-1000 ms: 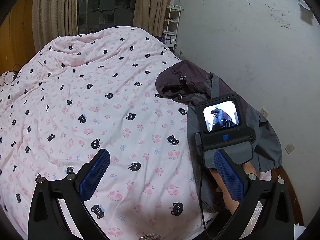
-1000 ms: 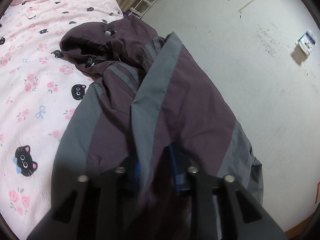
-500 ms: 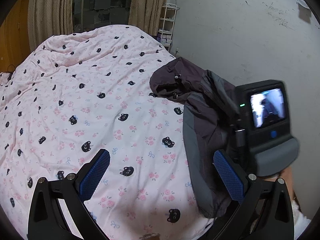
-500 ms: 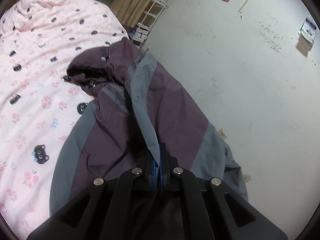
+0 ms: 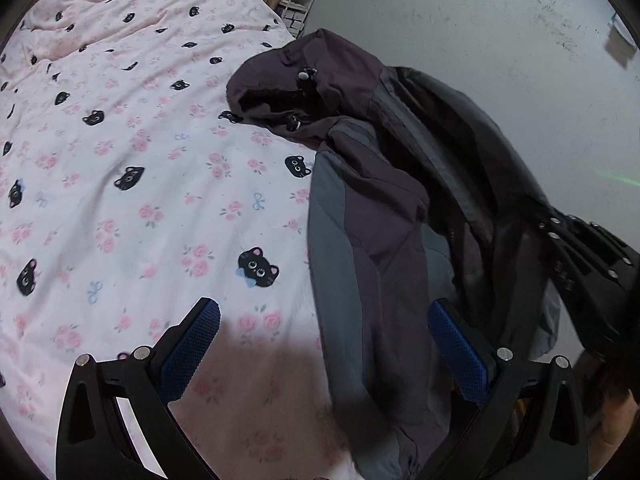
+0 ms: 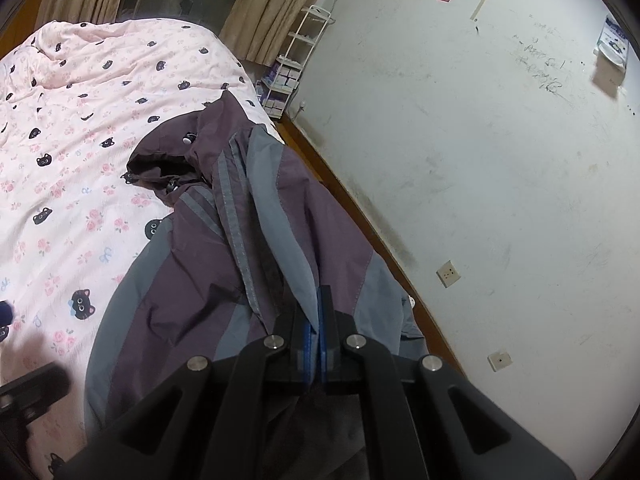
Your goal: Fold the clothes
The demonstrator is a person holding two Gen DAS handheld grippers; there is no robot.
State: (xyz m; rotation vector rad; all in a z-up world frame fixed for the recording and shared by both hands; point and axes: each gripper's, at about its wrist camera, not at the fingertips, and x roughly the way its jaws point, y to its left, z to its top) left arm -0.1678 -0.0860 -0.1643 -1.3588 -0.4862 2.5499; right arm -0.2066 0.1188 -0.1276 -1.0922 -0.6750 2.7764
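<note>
A purple-and-grey hooded jacket (image 6: 208,264) lies rumpled along the right edge of the bed (image 5: 120,184), partly hanging over that edge toward the wall (image 6: 500,168); its hood sits toward the middle of the pink cat-print cover, its hem toward the near edge. The right gripper (image 6: 316,332) has its jaws together, clamped on a grey fold of the jacket near the front opening, and the cloth rises in a ridge from the bed up to the pads. The left gripper (image 5: 320,356) has its jaws wide apart and holds nothing; one blue pad hangs over the bare cover, the other over the jacket's near sleeve, so the lower part of the garment lies roughly between them without being pressed. By the look of it, folding has barely begun: no neat crease or squared stack is visible, the sleeves and body are bunched, and the hood is crumpled. What is left is likely to spread the jacket flat on the bed, bring in the sleeves, and fold the body over.
</note>
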